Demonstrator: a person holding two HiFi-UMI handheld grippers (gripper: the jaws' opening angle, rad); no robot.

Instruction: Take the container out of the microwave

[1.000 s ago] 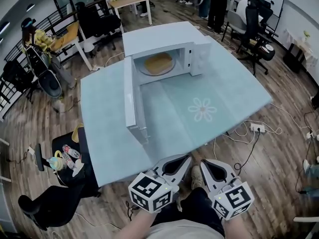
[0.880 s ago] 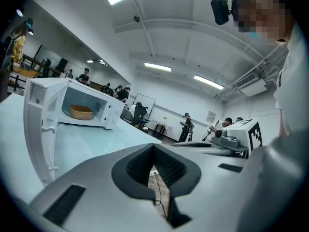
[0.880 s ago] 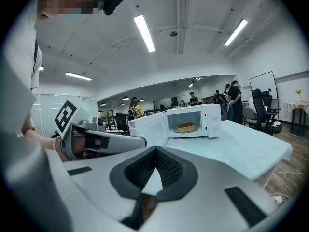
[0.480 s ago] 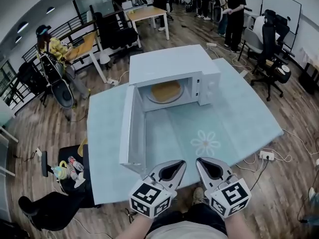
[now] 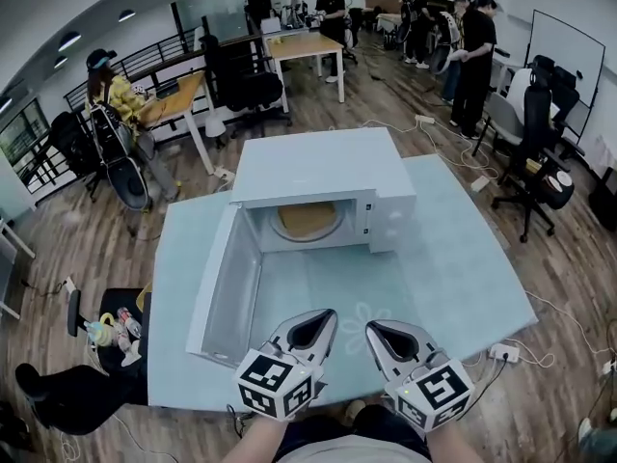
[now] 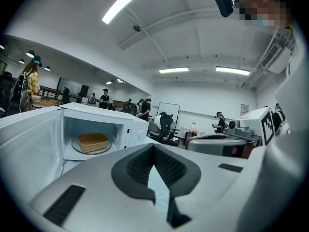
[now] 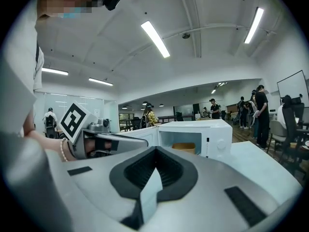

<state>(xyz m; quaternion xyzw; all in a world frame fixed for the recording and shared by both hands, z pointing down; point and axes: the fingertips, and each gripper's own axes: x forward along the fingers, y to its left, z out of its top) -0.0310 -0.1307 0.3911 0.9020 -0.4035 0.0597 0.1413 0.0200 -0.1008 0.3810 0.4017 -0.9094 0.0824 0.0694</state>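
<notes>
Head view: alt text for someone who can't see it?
A white microwave stands open on a blue table, a tan container inside. The left gripper and right gripper hover shut and empty at the table's near edge.

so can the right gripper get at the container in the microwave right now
Probably yes: the microwave door is swung wide open and the table between the right gripper and the container is bare. Its shut jaws would need opening first.

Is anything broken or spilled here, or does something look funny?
Nothing stands out. The microwave sits square on the table with its door open, and the container rests flat inside it. No spills or damage show.
</notes>
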